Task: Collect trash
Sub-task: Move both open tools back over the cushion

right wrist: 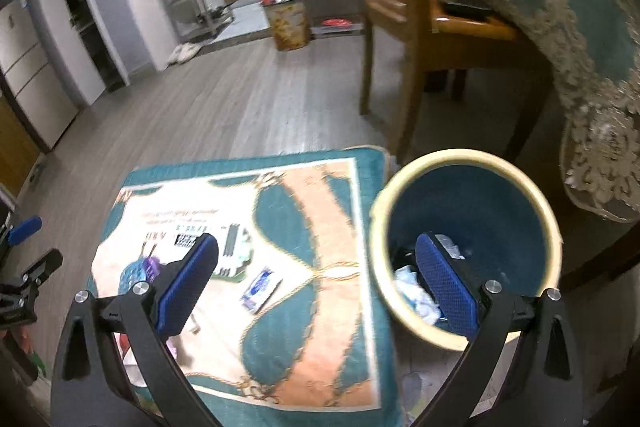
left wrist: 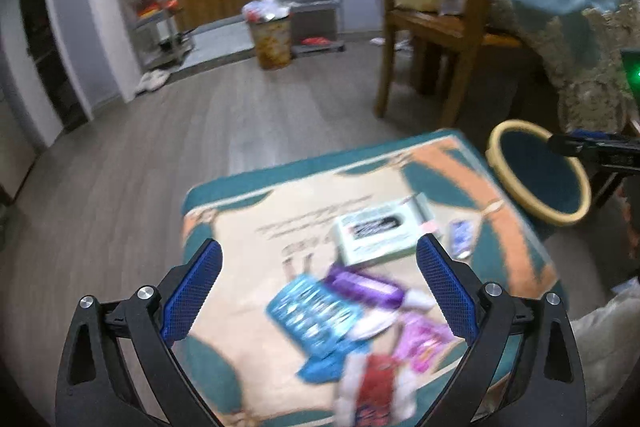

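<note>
On the teal-and-cream rug (left wrist: 248, 227) we count about six loose pieces of trash: a blue wrapper (left wrist: 316, 319), a purple wrapper (left wrist: 362, 285), a pink wrapper (left wrist: 424, 343), a red-and-white packet (left wrist: 374, 391), a flat pale-green box (left wrist: 378, 233) and a small blue-white sachet (left wrist: 460, 237); blur makes the count rough. Left gripper (left wrist: 320, 287) hangs above the pile, jaws spread wide, holding nothing; blue wrapper sits right between the fingers, long axis running about 11 to 5 o'clock. Right gripper (right wrist: 316, 281) is also spread and empty, over the rug edge, with the one bin (right wrist: 548, 227) at its 2 o'clock, some crumpled paper (right wrist: 412, 293) already inside. We judge the left nearer the pile; bin lies at 2 o'clock from it.
</note>
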Demonstrator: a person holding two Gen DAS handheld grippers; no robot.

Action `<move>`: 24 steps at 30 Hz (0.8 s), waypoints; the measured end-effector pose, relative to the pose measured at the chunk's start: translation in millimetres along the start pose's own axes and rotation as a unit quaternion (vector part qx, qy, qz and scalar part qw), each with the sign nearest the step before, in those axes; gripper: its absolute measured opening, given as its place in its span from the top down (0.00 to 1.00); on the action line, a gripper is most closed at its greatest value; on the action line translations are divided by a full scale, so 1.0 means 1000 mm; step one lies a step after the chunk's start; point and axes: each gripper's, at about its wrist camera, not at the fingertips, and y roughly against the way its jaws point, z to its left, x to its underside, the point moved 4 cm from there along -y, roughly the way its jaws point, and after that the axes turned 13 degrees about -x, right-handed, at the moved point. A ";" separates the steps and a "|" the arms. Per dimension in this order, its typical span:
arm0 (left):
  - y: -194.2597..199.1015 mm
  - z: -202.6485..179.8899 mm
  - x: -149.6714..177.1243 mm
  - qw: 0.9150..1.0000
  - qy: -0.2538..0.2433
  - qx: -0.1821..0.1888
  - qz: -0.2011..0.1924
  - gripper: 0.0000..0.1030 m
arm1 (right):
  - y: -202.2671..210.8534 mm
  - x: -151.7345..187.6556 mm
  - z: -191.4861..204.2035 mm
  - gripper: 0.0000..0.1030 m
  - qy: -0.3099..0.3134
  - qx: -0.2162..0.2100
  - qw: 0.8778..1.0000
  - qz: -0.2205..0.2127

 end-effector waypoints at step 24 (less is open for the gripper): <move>-0.073 0.068 0.067 0.993 0.056 -0.015 0.105 0.06 | -0.136 0.076 0.145 0.33 0.193 -0.118 0.963 0.144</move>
